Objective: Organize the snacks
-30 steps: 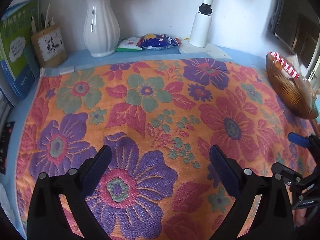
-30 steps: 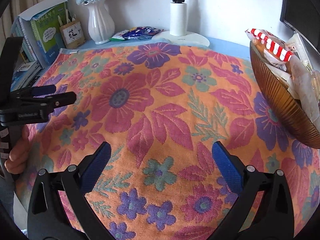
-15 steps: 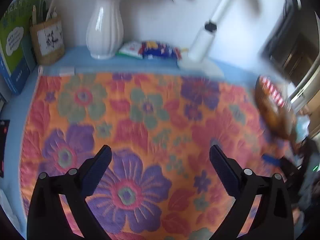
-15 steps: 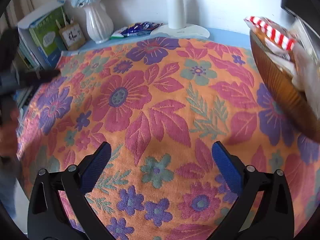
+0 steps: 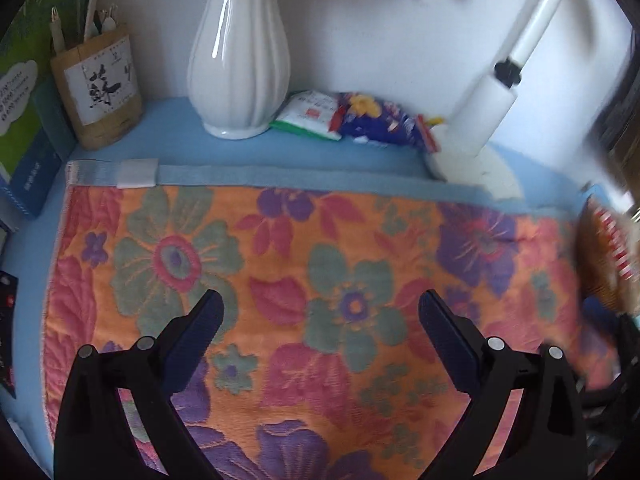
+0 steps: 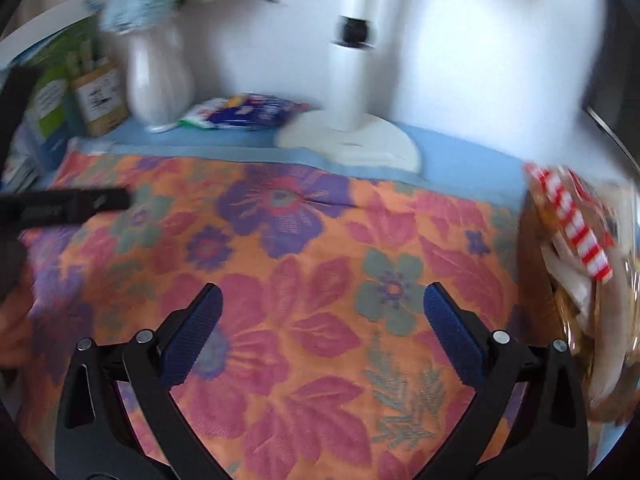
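Both tools wide open, holding nothing: left tool (image 5: 320, 316), right tool (image 6: 322, 308), hovering over the floral cloth (image 5: 280, 280). Snack packets (image 5: 360, 120) upper centre of the frame on the desk (image 5: 168, 120), wedged between vase (image 5: 240, 60) and lamp base (image 5: 476, 164), likely awkward to reach. Amber bowl (image 6: 536, 240) with snacks at right edge.

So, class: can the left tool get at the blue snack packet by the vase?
Probably yes: the left tool is open, only flat cloth lies between, though the blue snack packet sits tight between vase and lamp base.
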The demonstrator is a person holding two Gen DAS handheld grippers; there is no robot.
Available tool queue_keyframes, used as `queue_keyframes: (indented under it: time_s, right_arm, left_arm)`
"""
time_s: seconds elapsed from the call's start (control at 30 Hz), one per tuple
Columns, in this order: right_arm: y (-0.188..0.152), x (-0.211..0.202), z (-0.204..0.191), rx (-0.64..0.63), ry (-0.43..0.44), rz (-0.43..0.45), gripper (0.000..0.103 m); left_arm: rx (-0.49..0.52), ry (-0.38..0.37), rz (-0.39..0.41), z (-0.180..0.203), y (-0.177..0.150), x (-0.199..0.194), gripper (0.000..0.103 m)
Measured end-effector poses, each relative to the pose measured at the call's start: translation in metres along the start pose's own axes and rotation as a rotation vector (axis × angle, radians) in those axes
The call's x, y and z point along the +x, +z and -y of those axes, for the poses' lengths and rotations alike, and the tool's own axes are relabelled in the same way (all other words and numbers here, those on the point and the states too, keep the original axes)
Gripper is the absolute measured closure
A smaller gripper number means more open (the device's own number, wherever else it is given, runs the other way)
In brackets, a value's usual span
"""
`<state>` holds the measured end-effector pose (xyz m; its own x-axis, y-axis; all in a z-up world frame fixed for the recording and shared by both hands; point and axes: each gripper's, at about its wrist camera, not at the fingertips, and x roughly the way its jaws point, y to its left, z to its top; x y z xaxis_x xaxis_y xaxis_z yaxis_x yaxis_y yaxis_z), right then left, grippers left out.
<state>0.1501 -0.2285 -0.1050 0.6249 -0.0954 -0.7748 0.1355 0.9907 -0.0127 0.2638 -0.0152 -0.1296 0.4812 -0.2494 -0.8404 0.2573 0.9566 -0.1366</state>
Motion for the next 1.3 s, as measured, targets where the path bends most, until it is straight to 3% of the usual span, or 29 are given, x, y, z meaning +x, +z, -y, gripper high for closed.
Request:
queue_keyframes:
  time_s: [0.07,0.17,0.27,0.33,0.37,0.47,0.67,0.93,1.1,1.3]
  right_arm:
    - [0.002,0.005,0.021,0.08,0.0,-0.021,0.003]
    - [0.001,0.006,0.026,0.035,-0.038,-0.046,0.003]
    - [-0.013,0.016,0.014,-0.083,-0.094,-0.079,0.003]
    - [-0.019,0.021,0.015,-0.075,-0.104,-0.077,0.003]
    - [-0.018,0.022,0.018,-0.05,-0.09,-0.091,0.003]
    - [-0.018,0.024,0.027,0.015,-0.051,-0.115,0.003]
    - [-0.017,0.024,0.028,0.043,-0.039,-0.119,0.003]
    - [-0.042,-0.006,0.002,0.062,0.019,-0.125,0.003]
    - [-0.056,-0.018,-0.014,0.013,-0.091,-0.075,0.003]
    - [-0.055,-0.012,0.008,0.114,-0.01,-0.098,0.003]
  left_arm:
    - [0.011,0.047,-0.031,0.004,-0.004,0.001,0.006]
    - [0.028,0.09,-0.093,0.003,-0.018,-0.008,0.006]
    - [0.038,0.178,-0.026,-0.014,-0.037,-0.023,0.006]
    - [0.014,0.266,0.048,-0.03,-0.046,-0.028,0.006]
    - [-0.006,0.269,0.057,-0.035,-0.048,-0.027,0.006]
    - [-0.087,0.189,0.049,-0.049,-0.05,-0.023,0.006]
    - [-0.074,0.17,0.04,-0.049,-0.051,-0.016,0.006]
    - [-0.049,0.184,0.048,-0.045,-0.054,-0.013,0.005]
    - [-0.022,0.204,0.03,-0.04,-0.056,-0.01,0.005]
    - [-0.019,0.216,0.025,-0.04,-0.055,-0.008,0.005]
